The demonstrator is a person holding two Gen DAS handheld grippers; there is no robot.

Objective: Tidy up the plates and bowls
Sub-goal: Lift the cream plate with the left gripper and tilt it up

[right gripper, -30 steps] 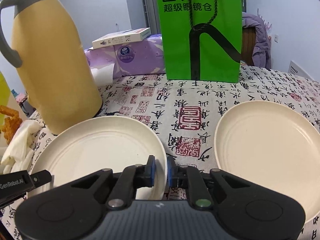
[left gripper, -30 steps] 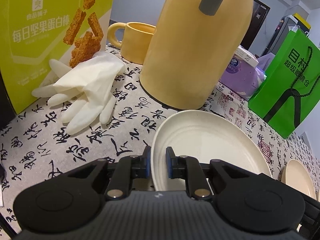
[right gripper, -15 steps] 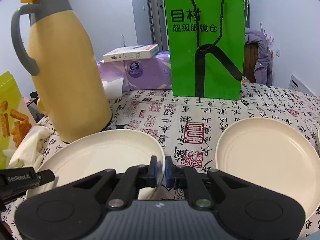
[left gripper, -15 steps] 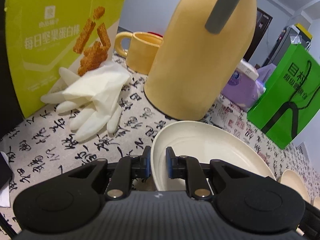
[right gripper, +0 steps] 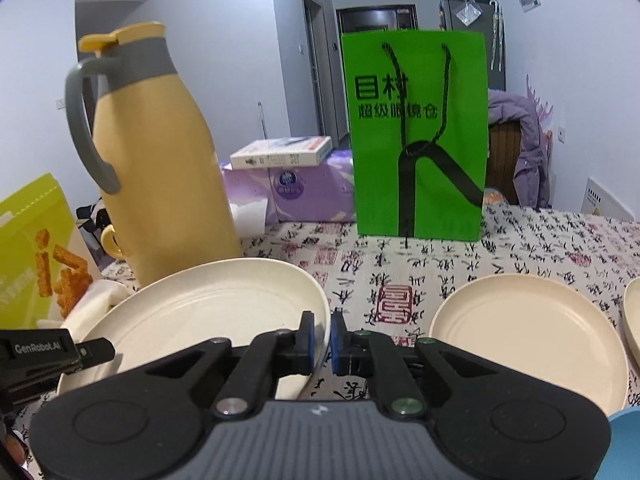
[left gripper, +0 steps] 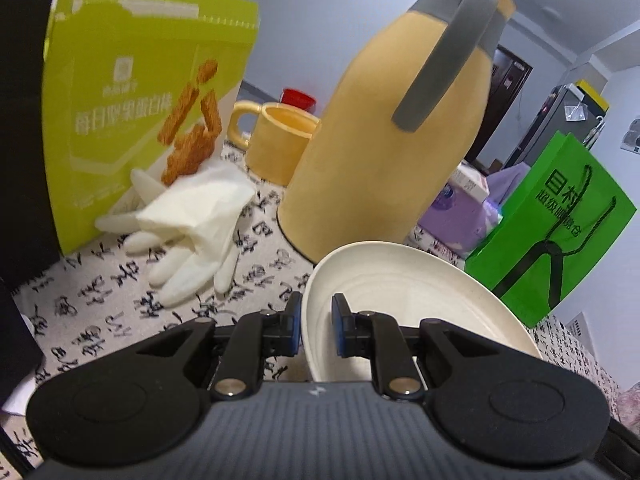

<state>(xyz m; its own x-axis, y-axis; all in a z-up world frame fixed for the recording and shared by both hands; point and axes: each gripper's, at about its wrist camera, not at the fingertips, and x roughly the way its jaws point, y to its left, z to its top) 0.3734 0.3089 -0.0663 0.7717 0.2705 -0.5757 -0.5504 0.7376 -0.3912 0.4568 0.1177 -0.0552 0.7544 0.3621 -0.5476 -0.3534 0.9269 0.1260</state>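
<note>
A cream plate (left gripper: 404,300) is held off the table by both grippers. My left gripper (left gripper: 316,322) is shut on its left rim, one pad inside and one outside. In the right wrist view the same cream plate (right gripper: 208,316) shows with my right gripper (right gripper: 322,338) shut on its right rim. The left gripper's black body (right gripper: 44,354) shows at that view's left edge. A second cream plate (right gripper: 528,332) lies flat on the tablecloth to the right. The rim of a third cream dish (right gripper: 634,320) shows at the right edge.
A tall yellow thermos jug (left gripper: 392,140) stands just behind the held plate, with a yellow mug (left gripper: 280,140), a lime snack box (left gripper: 132,120) and a white glove (left gripper: 192,220) to its left. A green paper bag (right gripper: 416,136) stands behind; a blue object (right gripper: 626,440) sits at bottom right.
Both grippers have risen with the plate between them. The plate has come up off the tablecloth, and both views have tilted up so more of the jug and the room shows.
</note>
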